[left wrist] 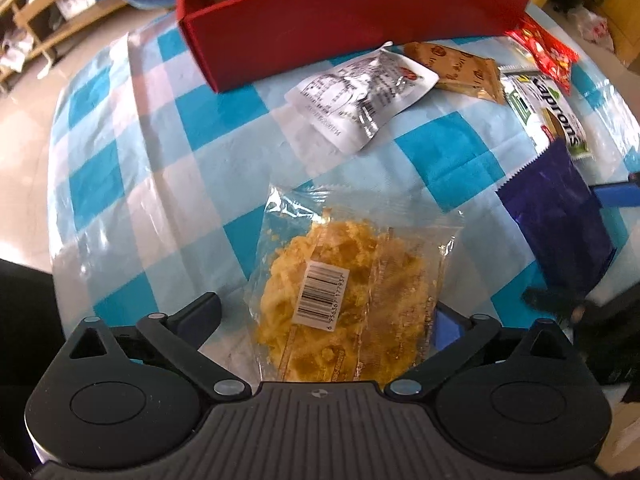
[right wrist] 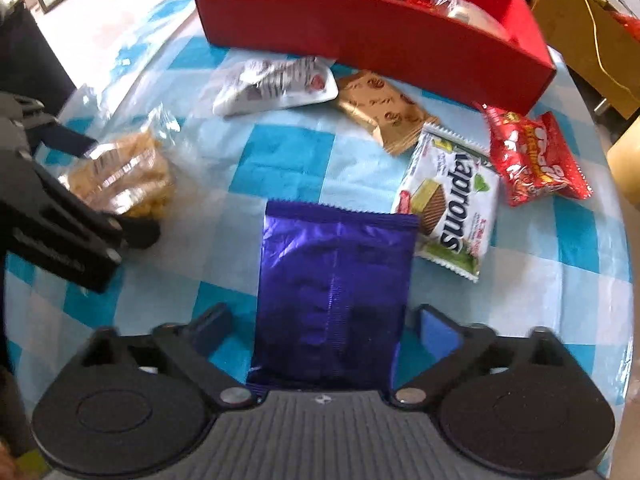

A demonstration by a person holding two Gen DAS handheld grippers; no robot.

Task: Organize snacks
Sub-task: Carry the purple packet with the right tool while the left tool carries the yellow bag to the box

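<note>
Together, our left gripper [left wrist: 326, 316] and right gripper [right wrist: 326, 328] stood wide apart, gripping nothing, straddling the clear crisp bag [left wrist: 344, 280] and purple packet [right wrist: 334, 280] near the table's [right wrist: 280, 152] front edge; closing, then lifting toward the far-edge red box [right wrist: 360, 20], seemed next.

Glossy purple foil pkt [right wrist: 334, 296], clear crinkly plastic bag [left wrist: 344, 280], matt red box [right wrist: 376, 28].

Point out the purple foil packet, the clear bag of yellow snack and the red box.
purple foil packet [right wrist: 334, 292]: right wrist view, middle of its foil face.
clear bag of yellow snack [left wrist: 344, 292]: left wrist view, beside the barcode label.
red box [right wrist: 360, 28]: right wrist view, its near outer wall.
</note>
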